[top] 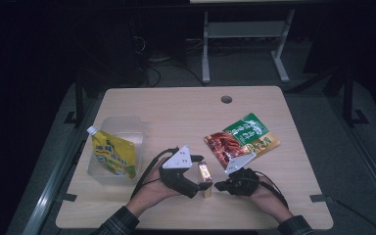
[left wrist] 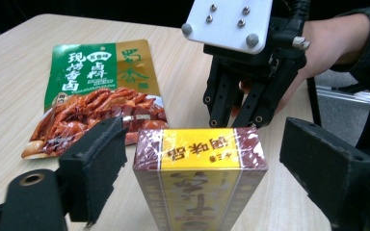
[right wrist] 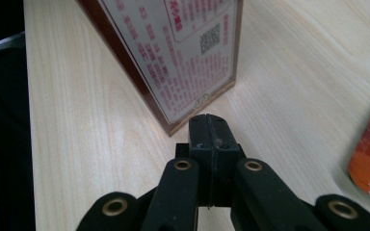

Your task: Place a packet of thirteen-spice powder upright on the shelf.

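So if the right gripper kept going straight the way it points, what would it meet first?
Most likely the box: the shut right gripper points at its bottom corner, tips almost touching it.

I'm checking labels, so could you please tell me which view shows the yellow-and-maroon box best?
The left gripper view: the yellow-and-maroon box stands close and sharp. The high view shows it small; the right gripper view shows its printed side.

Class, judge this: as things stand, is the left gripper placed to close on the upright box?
Probably yes: the left gripper has open jaws on either side of the box, with nothing between.
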Action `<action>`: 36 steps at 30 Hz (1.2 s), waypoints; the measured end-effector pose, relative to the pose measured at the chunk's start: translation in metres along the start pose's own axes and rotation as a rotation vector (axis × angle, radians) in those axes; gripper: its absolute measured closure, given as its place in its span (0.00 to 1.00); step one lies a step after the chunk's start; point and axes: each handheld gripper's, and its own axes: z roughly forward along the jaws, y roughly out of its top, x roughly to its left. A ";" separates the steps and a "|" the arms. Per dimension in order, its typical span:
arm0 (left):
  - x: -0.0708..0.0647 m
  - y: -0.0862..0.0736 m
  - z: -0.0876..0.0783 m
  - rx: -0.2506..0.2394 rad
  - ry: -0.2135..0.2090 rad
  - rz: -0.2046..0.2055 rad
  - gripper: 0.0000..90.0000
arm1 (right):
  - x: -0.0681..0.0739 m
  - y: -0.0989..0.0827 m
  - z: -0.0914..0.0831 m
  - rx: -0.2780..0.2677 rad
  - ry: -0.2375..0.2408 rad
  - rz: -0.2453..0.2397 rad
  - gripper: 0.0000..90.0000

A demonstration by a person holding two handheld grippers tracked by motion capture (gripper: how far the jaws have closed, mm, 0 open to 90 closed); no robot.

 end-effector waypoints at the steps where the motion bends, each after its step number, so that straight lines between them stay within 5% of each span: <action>1: 0.000 0.001 -0.001 -0.003 -0.001 0.000 0.16 | 0.000 -0.001 -0.001 0.000 -0.004 -0.006 1.00; 12: 0.002 -0.007 -0.042 0.005 0.038 -0.030 0.18 | 0.003 -0.012 -0.013 -0.005 -0.029 0.015 1.00; 17: -0.001 -0.033 -0.049 0.050 0.036 -0.057 0.45 | -0.004 -0.007 -0.009 -0.015 -0.049 0.037 1.00; 27: -0.006 -0.067 -0.028 0.173 -0.039 -0.098 0.98 | -0.008 0.004 0.004 -0.017 -0.055 0.041 1.00; 31: -0.007 -0.075 -0.010 0.203 -0.052 -0.120 1.00 | -0.014 0.012 0.009 -0.022 -0.061 0.044 1.00; 36: -0.011 -0.079 0.006 0.221 -0.050 -0.101 1.00 | -0.022 0.018 0.017 -0.013 -0.056 0.053 1.00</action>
